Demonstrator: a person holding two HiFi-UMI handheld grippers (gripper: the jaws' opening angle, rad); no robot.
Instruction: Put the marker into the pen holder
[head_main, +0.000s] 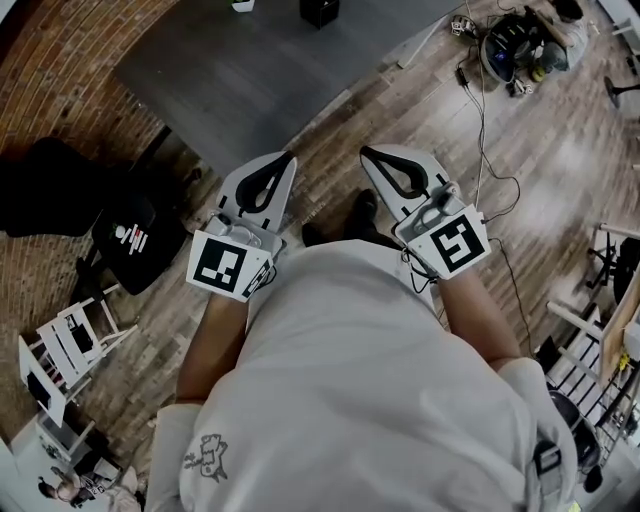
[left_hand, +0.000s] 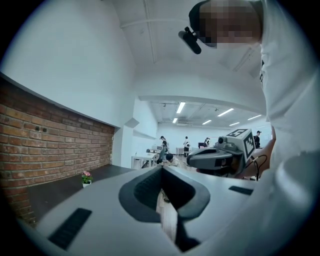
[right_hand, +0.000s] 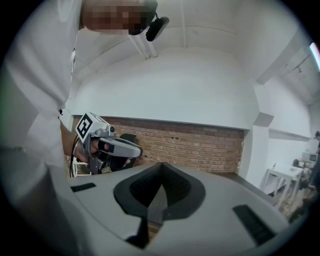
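**Two empty tools, jaws pressed together, near a dark surface.**
Head view: left tool (head_main: 289, 157) and right tool (head_main: 366, 152) sit side by side over wooden floor (head_main: 560, 180), near the grey surface (head_main: 250, 70). A black container (head_main: 320, 10) is cut off at its far edge, and the marker cannot be made out. Left gripper view: it alone shows a potted flower (left_hand: 87, 178) on the surface beside a brick wall (left_hand: 50, 145). Right gripper view: tips meet on nothing.

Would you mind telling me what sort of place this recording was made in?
Probably an open-plan lab or workshop office: a brick wall, ceiling strip lights over white desks, and cables trailing across the wood floor.
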